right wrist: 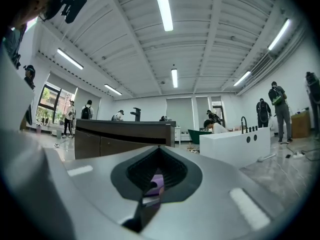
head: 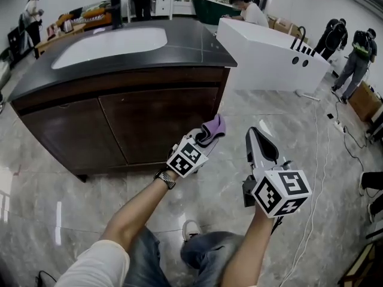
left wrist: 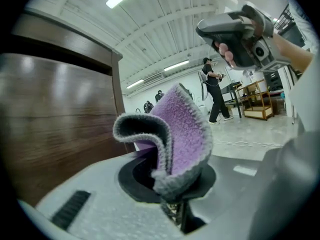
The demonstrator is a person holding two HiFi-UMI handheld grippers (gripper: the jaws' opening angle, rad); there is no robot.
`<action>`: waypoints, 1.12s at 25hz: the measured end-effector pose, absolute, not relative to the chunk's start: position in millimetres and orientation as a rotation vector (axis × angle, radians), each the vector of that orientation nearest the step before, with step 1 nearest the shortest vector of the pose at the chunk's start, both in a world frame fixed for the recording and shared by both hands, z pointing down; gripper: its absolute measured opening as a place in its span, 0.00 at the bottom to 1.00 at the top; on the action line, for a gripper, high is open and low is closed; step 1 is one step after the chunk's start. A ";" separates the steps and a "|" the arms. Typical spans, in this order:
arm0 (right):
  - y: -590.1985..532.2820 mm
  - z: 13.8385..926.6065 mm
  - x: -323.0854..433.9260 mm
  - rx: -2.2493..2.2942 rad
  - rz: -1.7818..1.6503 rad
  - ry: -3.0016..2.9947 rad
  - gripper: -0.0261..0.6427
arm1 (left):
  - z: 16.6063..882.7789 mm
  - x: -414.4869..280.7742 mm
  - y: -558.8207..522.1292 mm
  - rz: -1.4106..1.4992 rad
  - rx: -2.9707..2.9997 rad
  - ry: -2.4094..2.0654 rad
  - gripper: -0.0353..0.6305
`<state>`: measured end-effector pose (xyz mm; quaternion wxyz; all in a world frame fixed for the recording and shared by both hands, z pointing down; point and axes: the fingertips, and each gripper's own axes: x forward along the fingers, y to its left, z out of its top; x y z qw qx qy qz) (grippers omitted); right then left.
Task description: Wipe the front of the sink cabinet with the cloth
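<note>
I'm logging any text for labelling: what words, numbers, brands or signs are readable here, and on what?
No readable text in any view.
The left tool and right tool each carry a marker cube: black-and-white square code patterns only, no letters or digits.
The purple fleecy cloth and the dark wooden sink cabinet: no print visible.

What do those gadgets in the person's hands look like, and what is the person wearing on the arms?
The left gripper and right gripper are grey-white plastic tools that taper to two jaws lined with black ribbed pads. Each carries a white cube printed with black square markers. No cables show on them. The person wears a pale short sleeve and a dark wristband on the left wrist.
</note>
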<state>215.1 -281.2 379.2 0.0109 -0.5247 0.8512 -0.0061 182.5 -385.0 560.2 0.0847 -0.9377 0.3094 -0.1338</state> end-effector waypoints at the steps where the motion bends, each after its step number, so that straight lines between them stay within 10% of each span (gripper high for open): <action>1: -280.0 376.5 212.1 -1.614 -0.024 2.654 0.05 | 564.9 176.5 -386.2 -0.407 -2.789 0.947 0.12; 28: -338.6 403.2 52.5 -1.283 -0.040 2.857 0.05 | 585.3 -52.0 -393.7 -0.360 -2.605 1.525 0.12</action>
